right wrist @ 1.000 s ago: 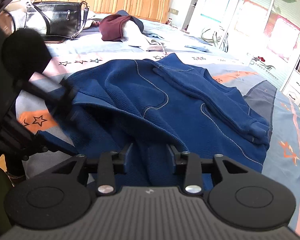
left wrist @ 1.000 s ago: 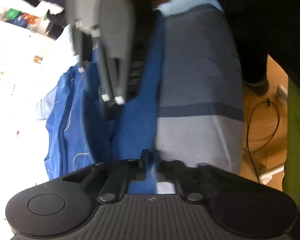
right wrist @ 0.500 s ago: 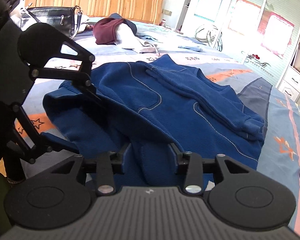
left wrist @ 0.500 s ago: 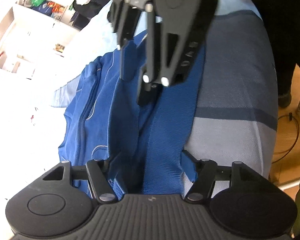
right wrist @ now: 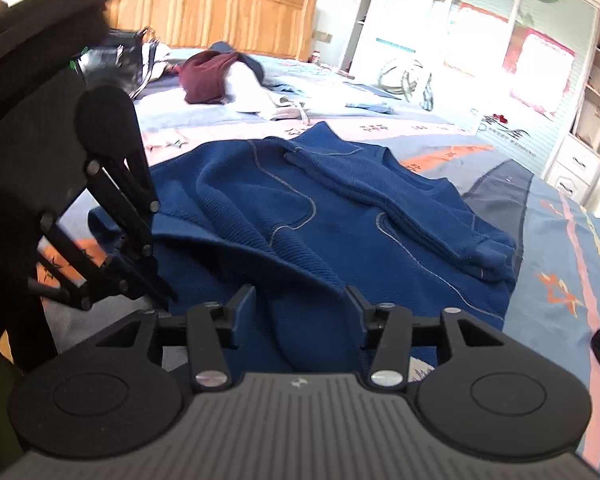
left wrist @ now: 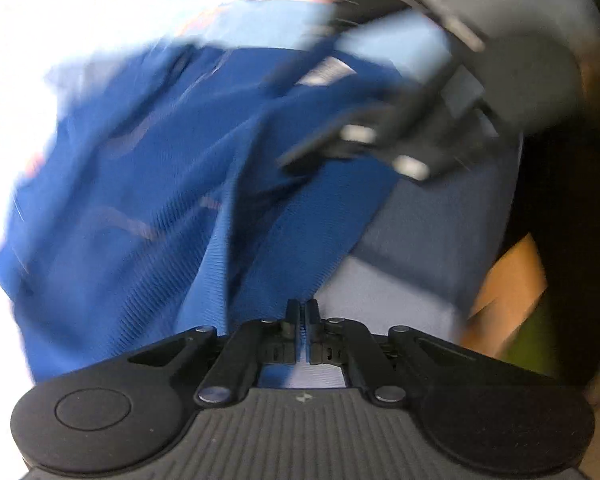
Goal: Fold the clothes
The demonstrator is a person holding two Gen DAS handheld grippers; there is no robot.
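Seen from the right wrist, the left hand-held gripper (right wrist: 156, 280) stands at the far left of the view, its black linkage angled down toward the near left edge of the blue sweater (right wrist: 320, 220). In its own blurred view the left hand-held gripper (left wrist: 303, 312) is clenched, its two fingers pressed together with only a thin slit between them and no cloth caught there; the sweater (left wrist: 148, 200) spreads ahead of it and to its left, its near hem just beyond the fingertips.

Behind the left hand-held gripper, farther up the bed (right wrist: 560, 280), a black handbag (right wrist: 116, 64) sits against the wooden headboard (right wrist: 220, 12). Just right of the bag lies a heap of maroon and white clothes (right wrist: 228, 84), well apart from the sweater.

The sweater lies flat on the bed directly ahead of the right hand-held gripper (right wrist: 300, 304), one sleeve folded across its front and ending in a cuff toward the right. Its near ribbed hem runs between the right hand-held gripper's fingers, which are parting (the pads stand clear of the fabric on both sides), so the cloth lies between them released rather than pinched. In the left wrist view the right hand-held gripper (left wrist: 324, 148) shows as a dark blur up and to the right, over the sweater's edge.

To the right of the sweater the bedcover shows grey, blue and orange patterning, and beyond it a white wardrobe (right wrist: 540, 60) with sliding doors fills the far right.
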